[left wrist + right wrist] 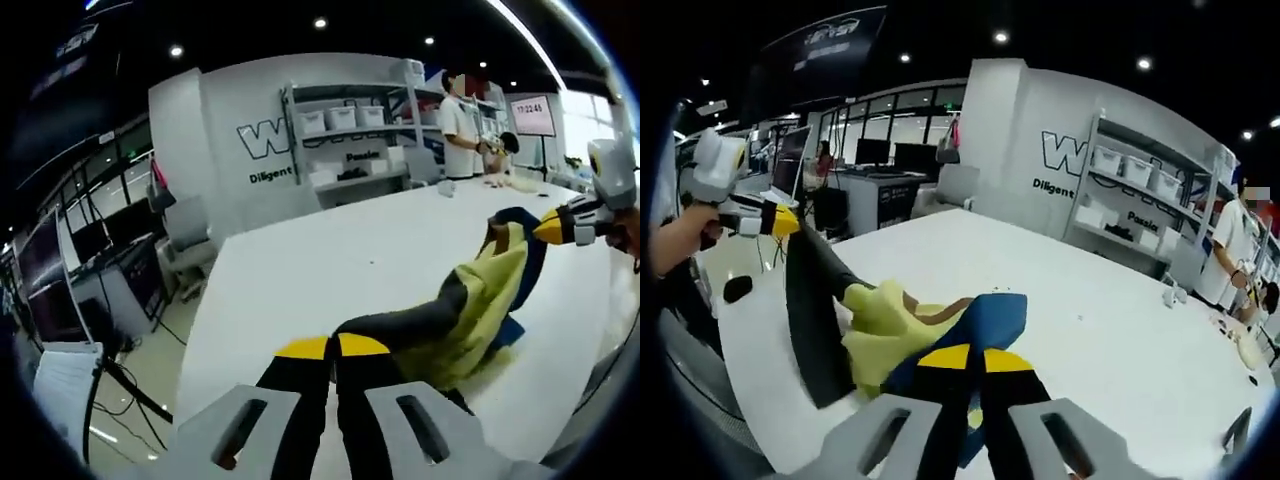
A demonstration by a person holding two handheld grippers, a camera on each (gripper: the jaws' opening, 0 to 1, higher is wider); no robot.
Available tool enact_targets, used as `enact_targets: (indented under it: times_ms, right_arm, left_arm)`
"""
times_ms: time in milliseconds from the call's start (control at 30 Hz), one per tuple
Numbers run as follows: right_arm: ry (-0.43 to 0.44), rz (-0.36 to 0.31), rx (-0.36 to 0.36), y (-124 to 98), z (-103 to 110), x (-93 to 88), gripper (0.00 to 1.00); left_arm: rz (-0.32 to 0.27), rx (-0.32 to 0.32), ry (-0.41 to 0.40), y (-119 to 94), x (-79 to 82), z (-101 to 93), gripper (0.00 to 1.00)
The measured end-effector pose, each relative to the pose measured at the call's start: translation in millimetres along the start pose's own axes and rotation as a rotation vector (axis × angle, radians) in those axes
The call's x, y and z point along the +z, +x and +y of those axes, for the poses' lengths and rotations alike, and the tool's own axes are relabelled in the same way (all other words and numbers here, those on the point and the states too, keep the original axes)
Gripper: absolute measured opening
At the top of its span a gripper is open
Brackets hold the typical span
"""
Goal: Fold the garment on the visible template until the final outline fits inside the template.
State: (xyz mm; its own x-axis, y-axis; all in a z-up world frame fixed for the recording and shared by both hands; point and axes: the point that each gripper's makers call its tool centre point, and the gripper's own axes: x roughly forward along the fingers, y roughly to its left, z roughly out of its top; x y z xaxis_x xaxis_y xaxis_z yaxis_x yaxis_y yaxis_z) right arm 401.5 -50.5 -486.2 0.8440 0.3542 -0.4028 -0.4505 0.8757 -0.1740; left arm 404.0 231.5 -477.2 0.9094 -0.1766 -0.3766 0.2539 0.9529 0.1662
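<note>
left gripper [332, 347]: jaws pinched tight on a dark bit of the garment [480, 300], low at 6 o'clock in the left gripper view
right gripper [967, 359]: clamped on the blue edge, 6 o'clock in its own view
garment: yellow, blue and black, lifted and stretched between both grippers over the table [330, 260]
person [460, 125]: standing by the shelves [350, 125], around 1 o'clock

The grey wall [1080, 120] reads "W" and "Diligent"; a screen [532, 115] shows digits.
</note>
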Motion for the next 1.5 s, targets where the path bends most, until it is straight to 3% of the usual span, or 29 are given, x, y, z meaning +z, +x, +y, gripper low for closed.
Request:
enact_targets:
  times_ms: [33, 300, 467, 600, 667, 933, 1100, 1200, 1233, 1300, 1367, 1500]
  right_arm:
    - [-0.017, -0.011, -0.008, -2.9, -1.9, 5.4, 0.00]
    - [-0.048, -0.017, -0.024, -16.6, -6.3, 17.1, 0.00]
    - [-0.082, -0.040, -0.013, -30.6, -5.6, 33.8, 0.00]
    - [-0.107, -0.064, -0.018, -40.8, -8.0, 52.6, 0.00]
    - [-0.091, -0.129, -0.018, -46.3, -9.4, 71.4, 0.00]
    - [-0.131, -0.160, -0.034, -47.7, -17.7, 96.9, 0.00]
    - [-0.134, -0.145, -0.045, -31.2, -27.3, 104.2, 0.00]
    - [-0.135, -0.135, -0.049, -17.7, -33.0, 103.8, 0.00]
    - [-0.134, -0.123, -0.055, -7.5, -37.5, 101.9, 0.00]
    - [-0.111, -0.100, -0.060, 1.1, -41.6, 98.0, 0.00]
    - [-0.111, -0.095, -0.058, 15.1, -45.1, 94.6, 0.00]
    - [-0.098, -0.052, -0.054, 39.7, -50.0, 81.2, 0.00]
  left_arm:
    - [-0.014, 0.002, 0.001, -4.0, 8.2, 4.7, 0.01]
    - [-0.030, 0.007, 0.003, -18.4, 22.5, 13.7, 0.01]
    - [-0.054, 0.012, 0.009, -28.8, 35.3, 19.1, 0.01]
    - [-0.100, 0.010, 0.030, -40.0, 59.6, 23.5, 0.01]
    - [-0.116, 0.021, 0.036, -43.9, 69.2, 26.5, 0.01]
    - [-0.167, 0.004, 0.002, -49.2, 100.7, 34.5, 0.02]
    - [-0.168, 0.005, 0.025, -31.8, 107.6, 39.1, 0.02]
    - [-0.147, 0.008, 0.037, -15.4, 105.4, 40.3, 0.02]
    - [-0.110, -0.006, 0.021, -8.2, 101.7, 37.4, 0.02]
    - [-0.117, -0.011, 0.019, 0.4, 102.7, 35.4, 0.02]
    - [-0.055, 0.006, 0.045, 14.8, 90.2, 36.1, 0.02]
    - [-0.032, 0.039, 0.111, 41.4, 76.4, 37.6, 0.02]
